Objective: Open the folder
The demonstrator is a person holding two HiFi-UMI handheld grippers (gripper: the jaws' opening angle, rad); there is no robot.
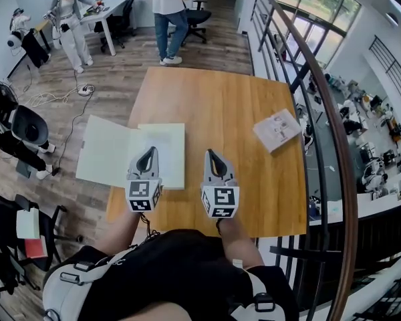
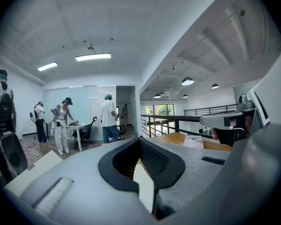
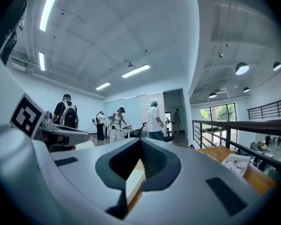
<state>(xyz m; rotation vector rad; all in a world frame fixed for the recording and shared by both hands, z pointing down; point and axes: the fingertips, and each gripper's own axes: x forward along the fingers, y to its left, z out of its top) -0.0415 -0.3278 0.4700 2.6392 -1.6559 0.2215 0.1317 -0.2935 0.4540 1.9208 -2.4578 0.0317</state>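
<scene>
Folder (image 1: 130,149) lies open at the left side of the bench (image 1: 220,105), its cover overhanging the edge. Left gripper (image 1: 148,152) is over its right page, jaws together, empty, possibly not touching. Right gripper (image 1: 211,155) is beside it over bare wood, jaws together, empty.

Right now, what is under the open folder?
The folder rests partly on the wooden table; its left flap overhangs the edge, above the floor. Anything beneath the pages is covered.
</scene>
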